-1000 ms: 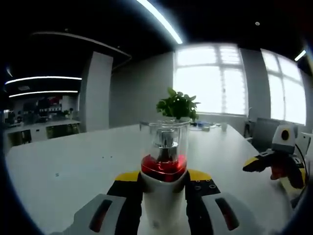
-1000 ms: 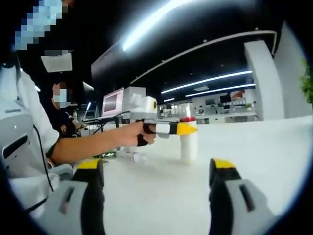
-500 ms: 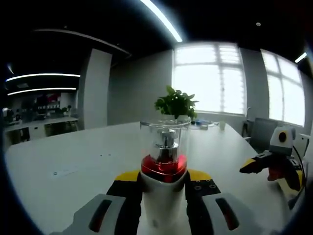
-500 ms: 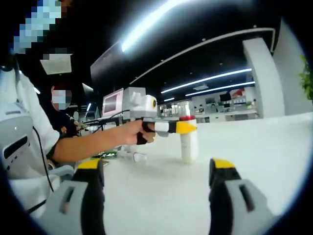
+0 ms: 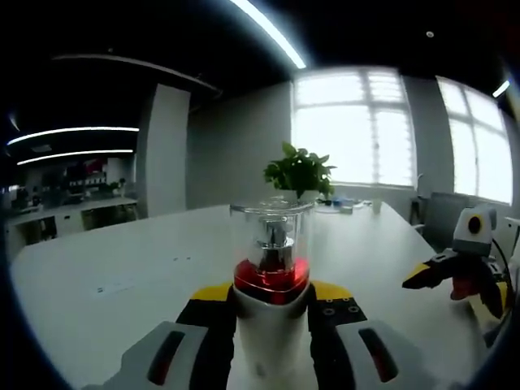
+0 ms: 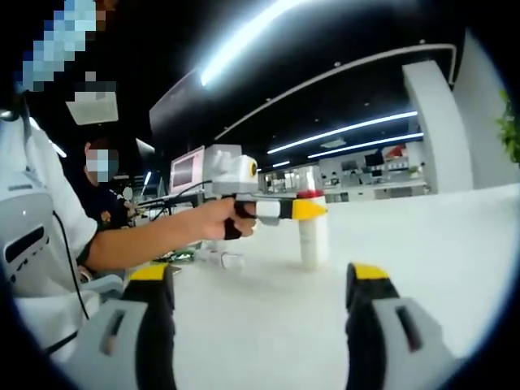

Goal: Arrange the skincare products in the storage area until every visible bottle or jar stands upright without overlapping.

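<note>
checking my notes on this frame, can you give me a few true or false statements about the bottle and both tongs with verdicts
1. The left tongs are closed on the bottle. True.
2. The bottle lies on its side on the table. False: it stands upright on the table, as the right gripper view shows.
3. The right tongs are holding a jar. False: they are open, with bare table between the jaws.
4. The bottle has a clear cap over a red collar on a white body. True.
5. A potted plant stands on the table beyond the bottle. True.
6. The right tongs touch the bottle. False: they stand apart from it.
</note>
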### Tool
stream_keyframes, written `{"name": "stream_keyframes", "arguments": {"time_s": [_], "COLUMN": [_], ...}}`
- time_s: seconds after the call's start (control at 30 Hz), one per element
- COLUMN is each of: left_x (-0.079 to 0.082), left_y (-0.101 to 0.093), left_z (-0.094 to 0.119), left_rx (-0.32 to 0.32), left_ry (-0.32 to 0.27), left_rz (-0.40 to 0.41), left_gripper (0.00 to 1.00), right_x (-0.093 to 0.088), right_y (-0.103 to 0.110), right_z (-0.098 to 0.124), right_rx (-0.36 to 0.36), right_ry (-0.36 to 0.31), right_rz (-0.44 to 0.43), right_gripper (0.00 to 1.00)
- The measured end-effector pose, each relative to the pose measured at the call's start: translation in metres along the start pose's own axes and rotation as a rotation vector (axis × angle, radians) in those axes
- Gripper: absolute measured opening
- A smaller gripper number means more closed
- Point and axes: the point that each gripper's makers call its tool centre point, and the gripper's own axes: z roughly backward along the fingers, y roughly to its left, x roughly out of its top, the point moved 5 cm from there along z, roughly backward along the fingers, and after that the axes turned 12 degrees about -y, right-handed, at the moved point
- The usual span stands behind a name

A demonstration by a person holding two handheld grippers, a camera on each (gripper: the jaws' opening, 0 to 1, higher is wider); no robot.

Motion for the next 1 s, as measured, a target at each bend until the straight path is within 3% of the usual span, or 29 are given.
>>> {"name": "stream_keyframes", "arguments": {"time_s": [0.2,0.5,0.67,0.8,1.0], "left_x": [0.009,0.011,0.015,0.028,0.040], "left_y": [0.011,0.012,0.007,0.009,0.005], "left_z": [0.002,0.022,0.047,0.066,0.100], "left_rx": [0.009,0.024,0.049,0.074,0.102], "left_ry": [-0.021,0.007,0.026,-0.044,-0.068], "left_rz": [0.005,0.052,0.041,0.097,0.115], "left_gripper": [0.37,0.47,0.51,0.51,0.52], "right_x": [0.000,0.001,0.001,0.002,0.007], "right_y": [0.001,0.002,0.004,0.009,0.015], "right_z": [-0.002,-0.009,-0.014,-0.021,-0.029], "right_rx": [0.005,0.006,0.005,0.020,0.026], "right_ry": [0.000,0.014,0.024,0.048,0.052], "right_rz": [-0.004,-0.003,-0.005,0.019,0.050], "right_gripper": [0.88,0.85,0.84,0.83,0.83]}}
